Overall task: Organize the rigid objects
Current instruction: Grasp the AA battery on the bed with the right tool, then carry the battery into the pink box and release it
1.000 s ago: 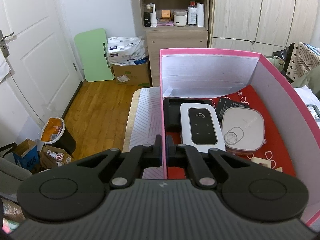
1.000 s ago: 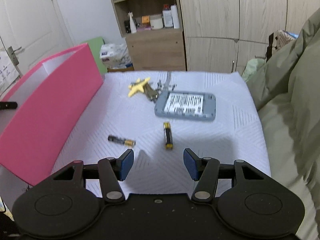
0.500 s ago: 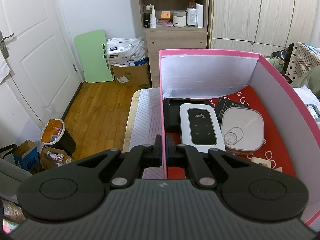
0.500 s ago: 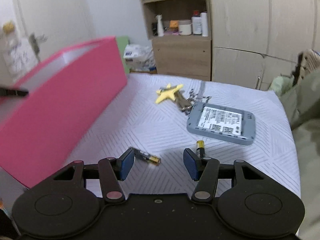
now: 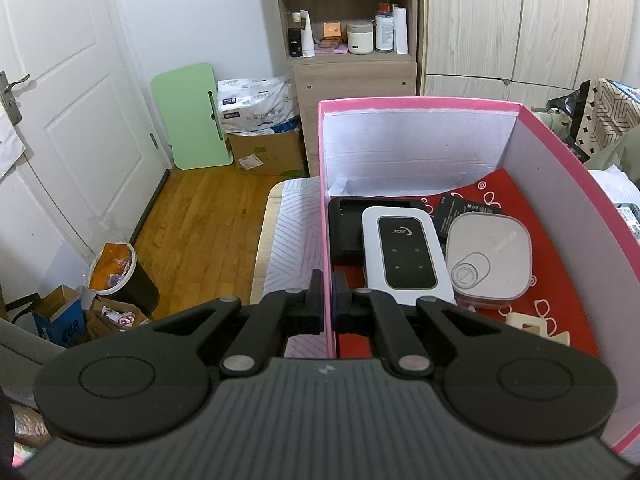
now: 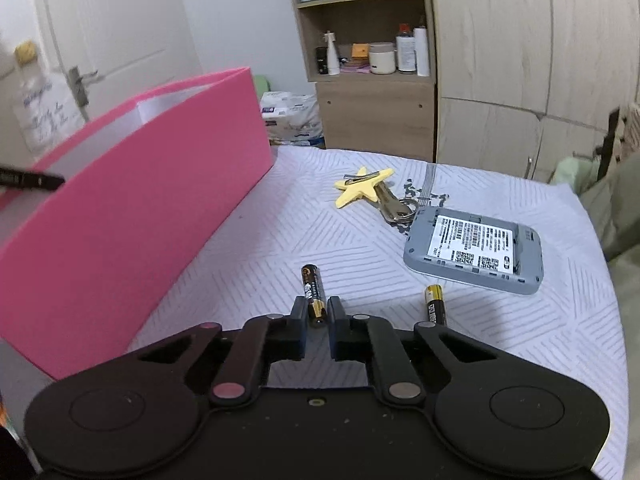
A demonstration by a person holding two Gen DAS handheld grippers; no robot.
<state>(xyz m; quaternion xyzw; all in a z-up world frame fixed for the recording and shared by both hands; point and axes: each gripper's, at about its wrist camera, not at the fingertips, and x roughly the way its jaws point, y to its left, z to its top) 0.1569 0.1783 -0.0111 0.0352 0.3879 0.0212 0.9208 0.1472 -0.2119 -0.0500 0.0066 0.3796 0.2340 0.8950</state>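
1. Here the right gripper [image 6: 318, 312] has just been closing, and its jaws now pinch the near end of a battery [image 6: 313, 293] lying on the white cloth [image 6: 248, 256]. Most of the battery sticks out past the pads, so on lifting it could swivel or slide free.
2. Just beside it to the right lies a second battery [image 6: 435, 305]; a low sweep of the gripper could roll it toward the cloth's edge.
3. The left gripper [image 5: 327, 300] is pressed together on the left wall of the pink box [image 5: 560, 148], holding it steady. If that thin wall bends or slips from the pads, the box could shift and jostle the white router [image 5: 404, 256] and the other devices inside.
4. Farther off, the grey device [image 6: 474, 254], keys [image 6: 394, 204] and yellow star [image 6: 362, 186] are not yet boxed; they sit touching, so taking one may drag another.
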